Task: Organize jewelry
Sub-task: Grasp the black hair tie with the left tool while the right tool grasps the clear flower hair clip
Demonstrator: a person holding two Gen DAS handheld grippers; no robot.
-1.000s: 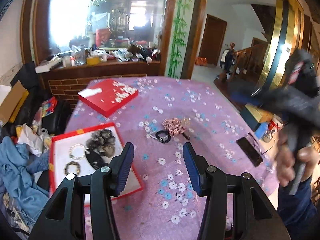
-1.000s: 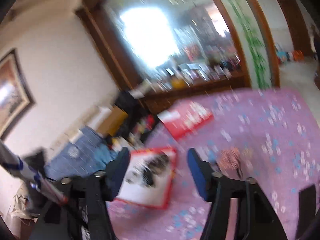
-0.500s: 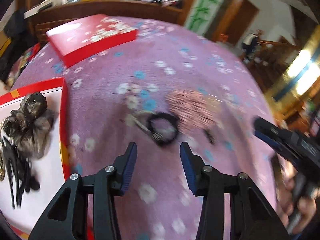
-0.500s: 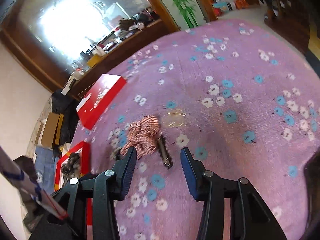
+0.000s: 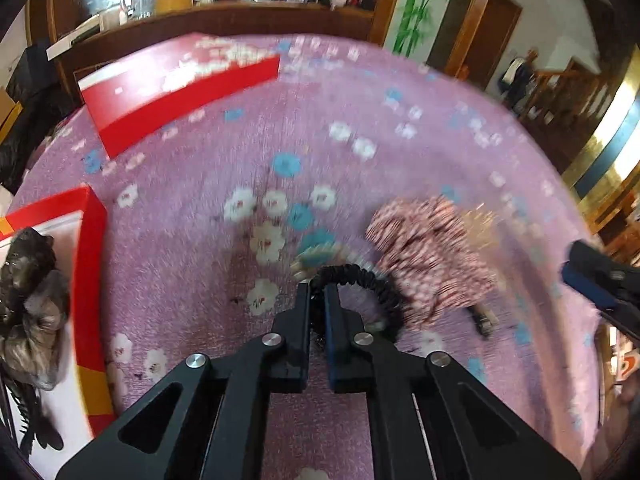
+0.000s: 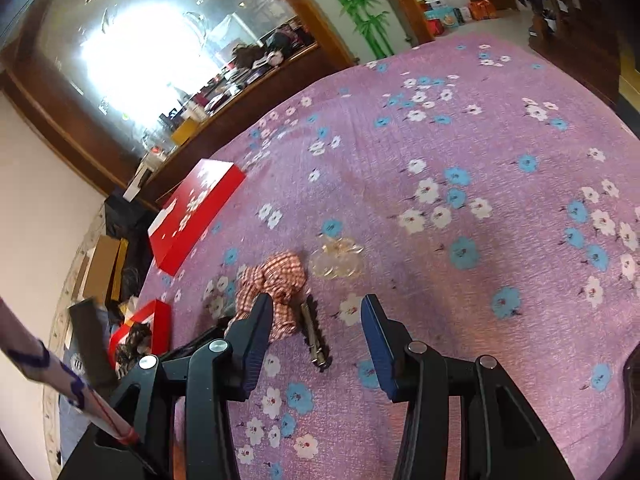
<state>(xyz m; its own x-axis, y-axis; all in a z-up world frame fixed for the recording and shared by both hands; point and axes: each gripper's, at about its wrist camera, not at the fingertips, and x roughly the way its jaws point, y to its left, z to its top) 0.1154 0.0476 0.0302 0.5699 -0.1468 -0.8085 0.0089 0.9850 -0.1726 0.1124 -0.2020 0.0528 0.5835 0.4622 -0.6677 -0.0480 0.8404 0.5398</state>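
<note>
A purple cloth printed with white and blue flowers covers the bench (image 6: 500, 152), with a dark wooden sideboard (image 5: 224, 20) crowded with bottles and boxes along its far side. At the near left edge of the bench sits an open red tray (image 5: 90, 280) with a white floor; in it lie a bundle of dark and grey hair ties (image 5: 30, 300) and a black comb-like clip (image 5: 28, 424). Its red lid (image 5: 176, 84), patterned with white flowers, lies closed side up farther back on the left.

The left tool (image 5: 317, 300) is pinched shut on a black coiled hair tie (image 5: 360, 276), which curves out to the right of its tips. Just right of it, touching, is a red checked scrunchie (image 5: 428, 256), with a pale gold translucent piece (image 6: 336, 258) just beyond it. A slim metal hair clip (image 6: 314, 336) lies near the scrunchie's right side.

The right tool (image 6: 316, 320) stands with its fingers wide apart above the clip, gripping nothing. The right half of the cloth is bare, while the tray wall stands between the held tie and the tray floor.
</note>
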